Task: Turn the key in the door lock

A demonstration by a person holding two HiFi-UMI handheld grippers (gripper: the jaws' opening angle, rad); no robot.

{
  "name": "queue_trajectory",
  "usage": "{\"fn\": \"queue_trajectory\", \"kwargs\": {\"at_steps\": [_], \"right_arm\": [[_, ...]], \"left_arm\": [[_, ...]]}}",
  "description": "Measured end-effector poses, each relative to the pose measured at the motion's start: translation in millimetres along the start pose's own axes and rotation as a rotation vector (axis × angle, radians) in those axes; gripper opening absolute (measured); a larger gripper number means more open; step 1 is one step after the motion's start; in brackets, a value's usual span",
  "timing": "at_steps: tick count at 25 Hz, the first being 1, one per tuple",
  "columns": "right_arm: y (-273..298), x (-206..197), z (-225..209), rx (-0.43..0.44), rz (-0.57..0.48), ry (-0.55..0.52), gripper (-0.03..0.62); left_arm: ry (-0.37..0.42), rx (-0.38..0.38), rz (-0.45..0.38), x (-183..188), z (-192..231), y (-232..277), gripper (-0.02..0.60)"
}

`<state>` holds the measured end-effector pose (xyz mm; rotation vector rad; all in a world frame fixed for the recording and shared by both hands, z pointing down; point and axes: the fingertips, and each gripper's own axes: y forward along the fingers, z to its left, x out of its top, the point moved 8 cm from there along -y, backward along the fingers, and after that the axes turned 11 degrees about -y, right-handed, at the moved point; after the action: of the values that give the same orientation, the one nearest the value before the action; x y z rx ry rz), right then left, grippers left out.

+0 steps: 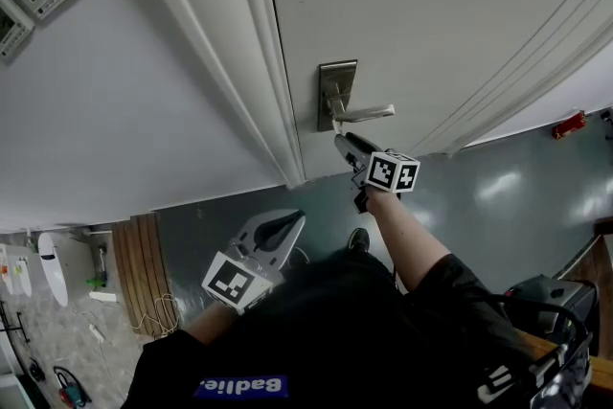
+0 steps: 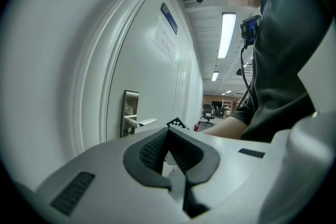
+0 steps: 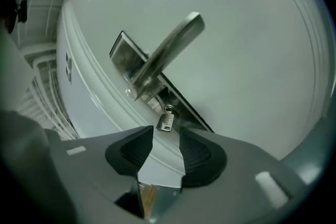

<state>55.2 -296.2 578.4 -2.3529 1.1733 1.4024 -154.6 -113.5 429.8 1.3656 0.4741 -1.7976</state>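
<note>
Left tongs (image 2: 168,136) clenched, empty; right tongs (image 3: 166,138) released, key (image 3: 165,122) just ahead, ungripped. Likely small, stiff, slick metal: pinch its flat head.

Bright ceiling light (image 2: 227,34) glares; gripper views bulge with dark corners.

Your left gripper (image 2: 168,132) has its jaws pressed together with nothing between them. At ten o'clock from them, the lock plate (image 2: 130,105) and lever handle (image 2: 143,122) sit on the white door (image 2: 152,71). At twelve o'clock, a marker cube (image 2: 177,124) shows one corner just above the jaw tips.
</note>
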Motion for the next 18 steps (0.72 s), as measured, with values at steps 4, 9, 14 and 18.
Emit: {"fn": "queue_trajectory", "kwargs": {"at_steps": [4, 9, 14, 18], "right_arm": [[7.0, 1.0, -11.3, 0.108, -0.107, 0.28, 0.13], [20.6, -10.5, -18.2, 0.187, -0.126, 0.486, 0.098], [20.5, -7.7, -15.9, 0.182, -0.156, 0.429, 0.08], [20.0, -1.1, -8.6, 0.11, -0.115, 0.268, 0.074]], "left_arm": [[-0.005, -0.004, 0.009, -0.9, -1.7, 2.6, -0.006], [0.002, 0.001, 0.017, -0.8, -3.5, 3.6, -0.006], [-0.003, 0.015, 0.013, -0.8, -1.7, 2.2, -0.006], [0.002, 0.015, 0.012, -0.5, -1.5, 2.8, -0.006]]}}
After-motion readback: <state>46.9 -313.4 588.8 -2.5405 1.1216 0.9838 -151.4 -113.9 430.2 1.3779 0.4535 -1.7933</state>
